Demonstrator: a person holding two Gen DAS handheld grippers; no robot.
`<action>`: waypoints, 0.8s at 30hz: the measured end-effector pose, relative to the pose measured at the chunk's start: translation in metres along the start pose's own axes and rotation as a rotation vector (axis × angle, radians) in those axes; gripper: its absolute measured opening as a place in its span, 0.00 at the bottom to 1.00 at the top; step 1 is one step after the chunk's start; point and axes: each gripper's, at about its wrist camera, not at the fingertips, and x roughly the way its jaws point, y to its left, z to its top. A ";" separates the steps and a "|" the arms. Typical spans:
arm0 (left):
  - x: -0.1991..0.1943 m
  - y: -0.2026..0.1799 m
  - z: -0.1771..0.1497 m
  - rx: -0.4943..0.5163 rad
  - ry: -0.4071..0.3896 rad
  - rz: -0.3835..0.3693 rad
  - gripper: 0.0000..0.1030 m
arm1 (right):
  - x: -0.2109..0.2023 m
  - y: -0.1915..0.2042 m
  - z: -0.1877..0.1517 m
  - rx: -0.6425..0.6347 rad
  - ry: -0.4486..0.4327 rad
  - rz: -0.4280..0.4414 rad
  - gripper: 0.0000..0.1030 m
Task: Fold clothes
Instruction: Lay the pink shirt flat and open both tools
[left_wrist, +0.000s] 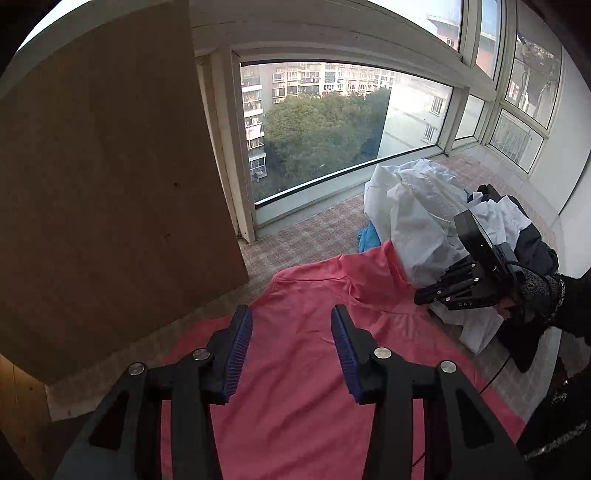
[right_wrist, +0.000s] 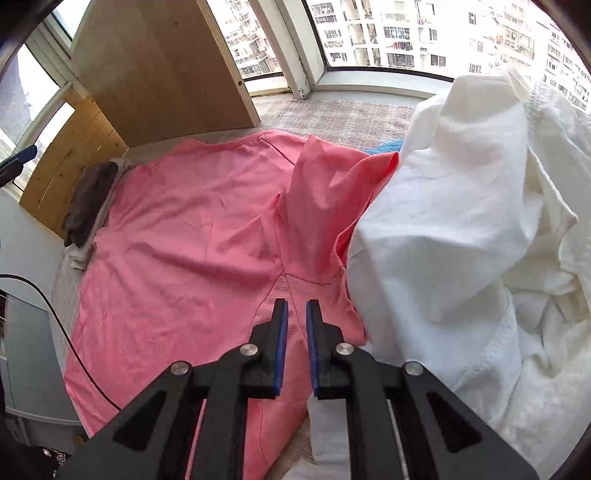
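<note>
Pink shirt (right_wrist: 177, 236) lies spread flat on the window ledge, thin, limp, light; pinch a hem or sleeve edge. White pile (right_wrist: 480, 221) crowds it. Left gripper (left_wrist: 291, 350) gapes empty; right gripper (right_wrist: 296, 347) slightly parted, nothing held.

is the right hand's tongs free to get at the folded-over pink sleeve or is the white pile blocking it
Probably yes. The right tongs stand slightly open, holding nothing, just above the pink shirt, and the folded-over sleeve lies straight ahead. The white pile covers only its right edge.
</note>
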 end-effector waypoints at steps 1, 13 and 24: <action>-0.024 0.003 -0.025 -0.049 -0.004 0.046 0.41 | 0.000 0.010 0.000 -0.013 -0.005 0.017 0.23; -0.170 -0.031 -0.344 -0.605 0.120 0.268 0.51 | 0.019 0.162 0.020 -0.251 -0.003 0.167 0.29; -0.102 -0.034 -0.437 -0.568 0.250 0.133 0.51 | 0.030 0.288 -0.003 -0.391 0.069 0.168 0.30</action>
